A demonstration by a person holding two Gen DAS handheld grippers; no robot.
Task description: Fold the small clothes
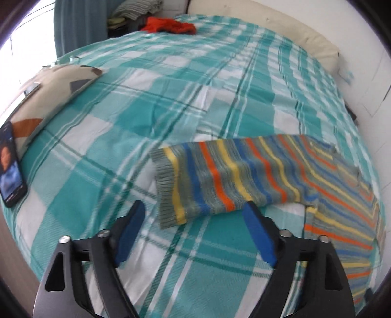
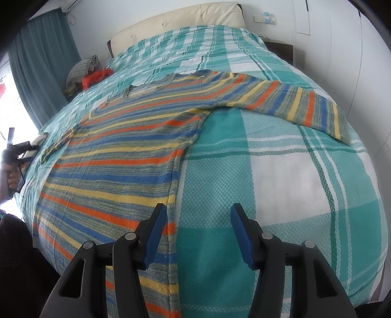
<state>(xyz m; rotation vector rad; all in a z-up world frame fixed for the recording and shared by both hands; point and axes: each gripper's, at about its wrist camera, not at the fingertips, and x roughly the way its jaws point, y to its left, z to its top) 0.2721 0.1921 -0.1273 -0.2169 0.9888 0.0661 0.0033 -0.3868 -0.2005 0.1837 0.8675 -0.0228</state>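
A striped knit sweater [image 2: 117, 156] in grey, blue, orange and yellow lies spread flat on the bed. In the left wrist view its left sleeve [image 1: 220, 181] stretches out to the left, cuff toward my open left gripper [image 1: 193, 208], whose right finger sits at the sleeve's near edge. In the right wrist view the right sleeve [image 2: 300, 105] stretches out to the right. My open right gripper [image 2: 198, 215] hovers at the sweater's right side seam, its left finger over the fabric edge. Both grippers are empty.
A teal and white plaid blanket [image 2: 293, 183] covers the bed. A phone [image 1: 11, 166] and a patterned cushion [image 1: 48, 95] lie at the left edge. A red garment [image 1: 171, 25] and a pile of clothes [image 1: 134, 12] sit near the headboard [image 2: 176, 22].
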